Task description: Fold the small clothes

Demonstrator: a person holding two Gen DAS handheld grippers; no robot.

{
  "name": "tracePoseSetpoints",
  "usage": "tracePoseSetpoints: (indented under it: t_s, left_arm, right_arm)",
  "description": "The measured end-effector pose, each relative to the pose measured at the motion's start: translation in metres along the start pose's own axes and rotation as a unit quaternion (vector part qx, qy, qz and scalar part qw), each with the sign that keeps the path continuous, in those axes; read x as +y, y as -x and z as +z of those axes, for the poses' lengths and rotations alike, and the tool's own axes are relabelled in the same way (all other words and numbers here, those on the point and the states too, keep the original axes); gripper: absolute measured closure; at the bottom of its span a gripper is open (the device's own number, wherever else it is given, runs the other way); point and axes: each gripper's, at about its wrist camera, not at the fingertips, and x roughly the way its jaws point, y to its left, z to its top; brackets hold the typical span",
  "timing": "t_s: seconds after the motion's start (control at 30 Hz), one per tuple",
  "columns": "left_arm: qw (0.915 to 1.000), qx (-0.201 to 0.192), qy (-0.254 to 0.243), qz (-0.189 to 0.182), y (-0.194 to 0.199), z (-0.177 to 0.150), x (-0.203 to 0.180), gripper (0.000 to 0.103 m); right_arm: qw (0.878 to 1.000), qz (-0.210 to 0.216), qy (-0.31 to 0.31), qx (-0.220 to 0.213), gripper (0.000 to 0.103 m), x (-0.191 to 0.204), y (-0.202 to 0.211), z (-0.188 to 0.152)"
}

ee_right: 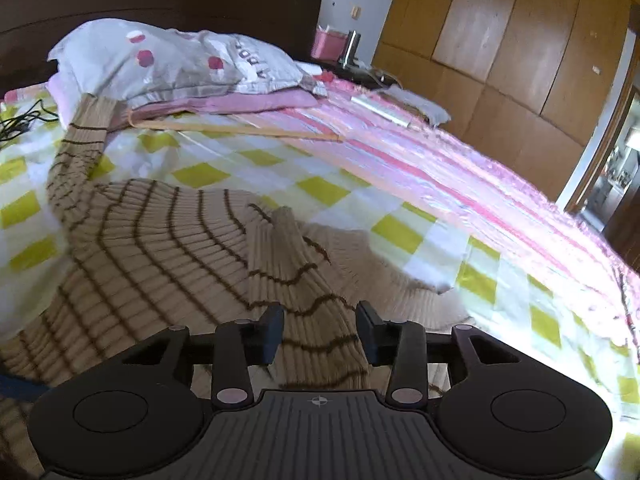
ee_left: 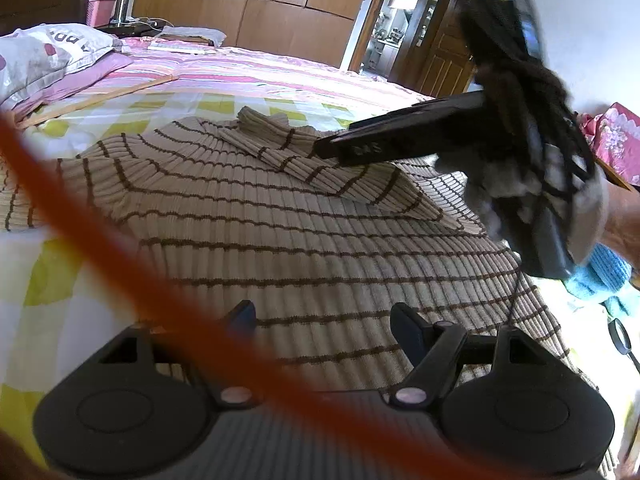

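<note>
A beige ribbed sweater with thin brown stripes (ee_left: 280,240) lies spread on the checked bedsheet (ee_right: 328,192). One sleeve (ee_right: 308,280) is folded across the body, and the other sleeve (ee_right: 80,144) trails toward the pillow. My left gripper (ee_left: 324,320) hovers open over the sweater's lower body with nothing pinched. My right gripper (ee_right: 322,332) is low over the folded sleeve; the sleeve runs between its parted jaws, which do not clamp it. In the left wrist view the right gripper (ee_left: 344,148) reaches in from the right, a person's hand behind it.
A blurred orange strap (ee_left: 120,248) crosses the left wrist view. A grey pillow (ee_right: 172,60), a bamboo stick (ee_right: 240,130) and a pink striped quilt (ee_right: 460,168) lie further up the bed. A blue knit item (ee_left: 600,276) and a magnifying glass (ee_left: 620,340) sit at the right.
</note>
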Motion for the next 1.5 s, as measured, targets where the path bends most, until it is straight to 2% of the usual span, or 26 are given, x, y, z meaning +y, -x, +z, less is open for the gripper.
tracePoseSetpoints:
  t_s: [0.2,0.3,0.5,0.6,0.67,0.87,0.97,1.03,1.13,1.27,1.3,1.33,1.4,1.5]
  left_arm:
    - [1.0,0.0,0.005,0.001,-0.001,0.001,0.003,0.024]
    - [1.0,-0.003,0.008,0.003,0.0,0.002,0.004,0.024]
    - [0.9999,-0.009,0.01,0.005,0.003,0.002,0.005,0.024]
    - [0.9999,-0.008,0.009,0.004,0.003,0.002,0.005,0.024]
    - [1.0,-0.006,0.007,0.003,0.002,0.002,0.004,0.024]
    - [1.0,0.001,0.001,-0.003,0.001,-0.001,0.001,0.024]
    - [1.0,0.0,0.001,-0.005,0.002,-0.001,0.001,0.024]
    - [1.0,0.002,0.003,-0.004,0.001,-0.001,0.002,0.024]
    - [1.0,0.004,0.005,-0.002,-0.001,-0.001,0.003,0.024]
    - [1.0,0.005,0.003,-0.002,-0.001,-0.002,0.003,0.024]
    - [1.0,0.005,0.004,-0.002,-0.001,-0.002,0.003,0.024]
    - [1.0,0.005,0.004,-0.003,-0.001,-0.002,0.003,0.024]
    - [1.0,0.004,0.005,-0.003,0.0,-0.002,0.004,0.024]
    - [1.0,0.002,0.007,-0.003,0.001,-0.002,0.004,0.024]
  right_arm:
    - [0.996,0.046,-0.069,0.036,0.067,-0.019,-0.031,0.01]
    - [0.992,0.066,-0.094,0.044,0.094,-0.024,-0.026,0.011]
    - [0.985,0.126,-0.115,0.006,0.099,-0.01,0.02,0.015]
    - [0.982,0.158,-0.102,0.005,0.103,0.009,0.032,0.017]
    - [0.981,0.175,-0.08,0.02,0.103,0.024,0.032,0.014]
    - [0.985,0.166,-0.007,0.056,0.094,0.049,0.02,0.001]
    - [0.984,0.167,-0.001,0.054,0.089,0.05,0.017,0.0]
    - [0.986,0.159,0.013,0.049,0.081,0.055,0.014,0.001]
    - [0.987,0.154,0.022,0.044,0.08,0.061,0.003,0.003]
    - [0.99,0.132,0.025,0.041,0.08,0.069,-0.01,0.002]
    - [0.991,0.131,0.016,0.04,0.083,0.067,-0.011,0.002]
    - [0.991,0.128,0.008,0.039,0.093,0.066,-0.011,0.003]
    - [0.992,0.123,-0.008,0.031,0.102,0.064,-0.009,0.005]
    - [0.993,0.117,-0.02,0.007,0.102,0.064,-0.003,0.012]
